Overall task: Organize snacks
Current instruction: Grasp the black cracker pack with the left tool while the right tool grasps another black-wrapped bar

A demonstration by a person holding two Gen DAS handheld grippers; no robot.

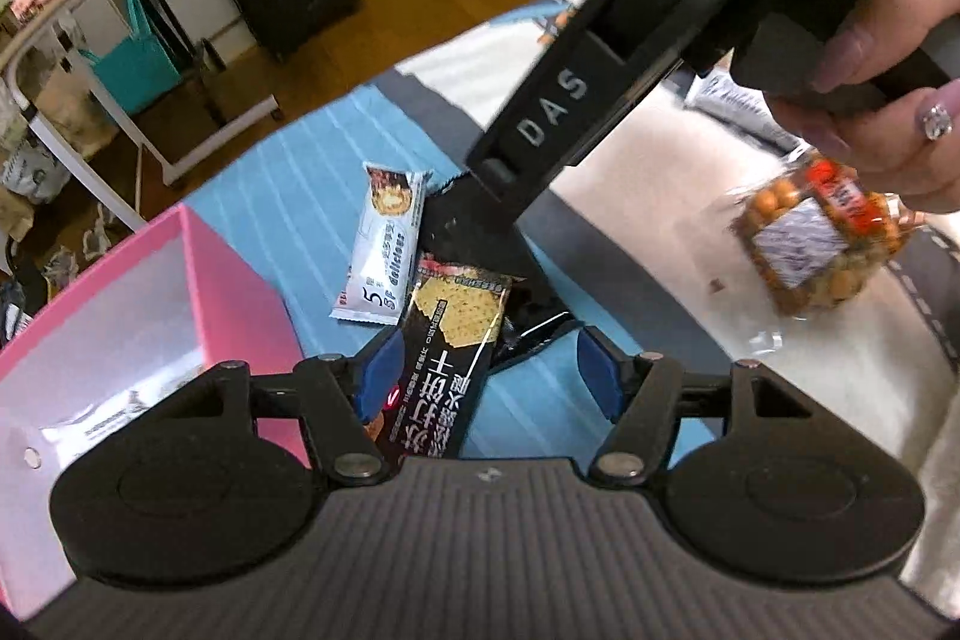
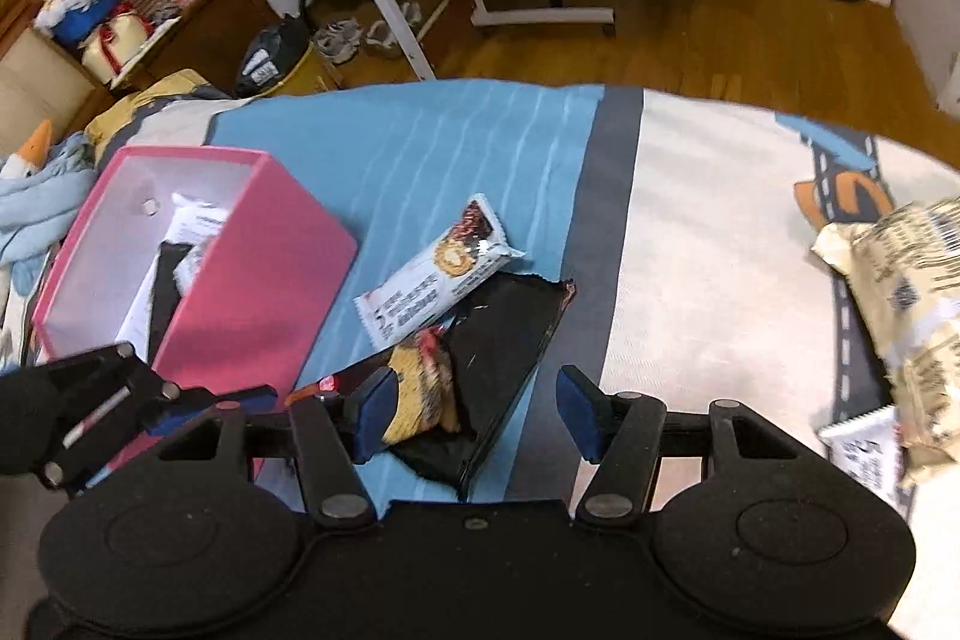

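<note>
Black, glossy cracker packet (image 1: 456, 334) — printed with a golden cracker and white lettering — lies on the blue bedspread (image 1: 288, 172) among loose snacks, just beside the pink box (image 1: 240, 292) where they likely belong. Left gripper (image 1: 487, 375) stands about half open around it, pads not pressing — probably lining up a grasp; right gripper (image 2: 474, 403), equally parted, holds nothing.

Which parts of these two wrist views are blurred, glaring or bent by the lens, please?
Left wrist view: the bag of orange snack balls is motion-smeared, the pink box has a washed-out bright interior, and the black cracker packet stays readable. Right wrist view: the cream packet at the right edge is smeared, and the fisheye bows the bedspread edge into an arc.
</note>
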